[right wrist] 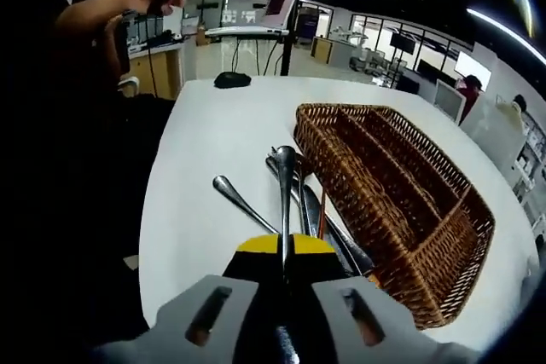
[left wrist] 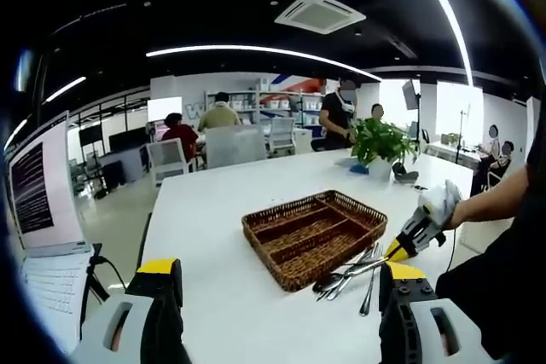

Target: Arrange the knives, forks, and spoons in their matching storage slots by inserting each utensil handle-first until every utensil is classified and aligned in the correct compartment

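Right now we see our right gripper point(right wrist: 286, 249) pinching a shiny steel spoon point(right wrist: 285, 178) by its handle, above the loose cutlery pile point(right wrist: 316, 210) on the white table point(right wrist: 213, 117) beside the brown wicker tray point(right wrist: 401, 193). Our left gripper point(left wrist: 277, 296) has its jaws spread.

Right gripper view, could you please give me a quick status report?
Right gripper shut on spoon. Left gripper open, held back. Wicker tray compartments bare; other utensils piled beside it. Path to tray unobstructed.
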The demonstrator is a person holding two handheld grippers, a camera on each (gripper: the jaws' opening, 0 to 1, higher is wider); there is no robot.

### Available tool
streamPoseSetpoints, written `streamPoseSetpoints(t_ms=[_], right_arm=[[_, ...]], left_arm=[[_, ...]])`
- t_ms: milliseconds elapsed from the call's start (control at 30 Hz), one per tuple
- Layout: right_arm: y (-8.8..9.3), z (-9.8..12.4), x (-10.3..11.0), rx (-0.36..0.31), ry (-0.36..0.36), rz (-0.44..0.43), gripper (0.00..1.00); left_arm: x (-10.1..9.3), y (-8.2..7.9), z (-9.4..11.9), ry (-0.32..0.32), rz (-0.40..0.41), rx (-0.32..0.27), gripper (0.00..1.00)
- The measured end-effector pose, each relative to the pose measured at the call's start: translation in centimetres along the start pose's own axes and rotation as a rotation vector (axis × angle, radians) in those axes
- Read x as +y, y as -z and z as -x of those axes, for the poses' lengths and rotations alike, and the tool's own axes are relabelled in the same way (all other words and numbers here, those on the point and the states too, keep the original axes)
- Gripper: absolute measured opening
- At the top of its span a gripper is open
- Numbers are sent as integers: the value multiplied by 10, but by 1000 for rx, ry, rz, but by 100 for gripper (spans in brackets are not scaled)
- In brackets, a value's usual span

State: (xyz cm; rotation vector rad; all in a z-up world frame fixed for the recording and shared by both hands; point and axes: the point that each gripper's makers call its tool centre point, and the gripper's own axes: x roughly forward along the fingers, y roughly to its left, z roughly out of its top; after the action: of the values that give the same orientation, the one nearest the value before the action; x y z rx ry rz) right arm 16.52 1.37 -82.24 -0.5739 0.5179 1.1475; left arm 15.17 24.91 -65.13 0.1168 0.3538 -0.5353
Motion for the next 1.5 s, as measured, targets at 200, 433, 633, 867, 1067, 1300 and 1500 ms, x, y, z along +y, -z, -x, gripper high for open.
streamPoseSetpoints(t_ms=[200, 433, 633, 867, 1067, 1300, 1500], right_arm=[[-20, 17, 2, -3, -41, 81, 0], [-49, 39, -7, 0, -54, 160, 0], [-72, 61, -12, 9, -61, 188, 0], [-93, 79, -28, 10, -63, 218, 0], [-119, 96, -37, -2, -61, 269, 0], [-147, 114, -36, -13, -86, 307, 0], [-165, 125, -39, 5, -71, 336, 0]], left_arm=[[0, 0, -1, 4, 1, -2, 100], [-3, -2, -3, 11, 3, -9, 100], [-9, -1, -5, 24, -6, -3, 100], [-12, -4, -7, 36, -18, -1, 100], [-11, -6, -7, 35, -22, -7, 100], [-19, -4, -8, 48, -31, -3, 100], [-24, 3, -10, 54, -21, 1, 100]])
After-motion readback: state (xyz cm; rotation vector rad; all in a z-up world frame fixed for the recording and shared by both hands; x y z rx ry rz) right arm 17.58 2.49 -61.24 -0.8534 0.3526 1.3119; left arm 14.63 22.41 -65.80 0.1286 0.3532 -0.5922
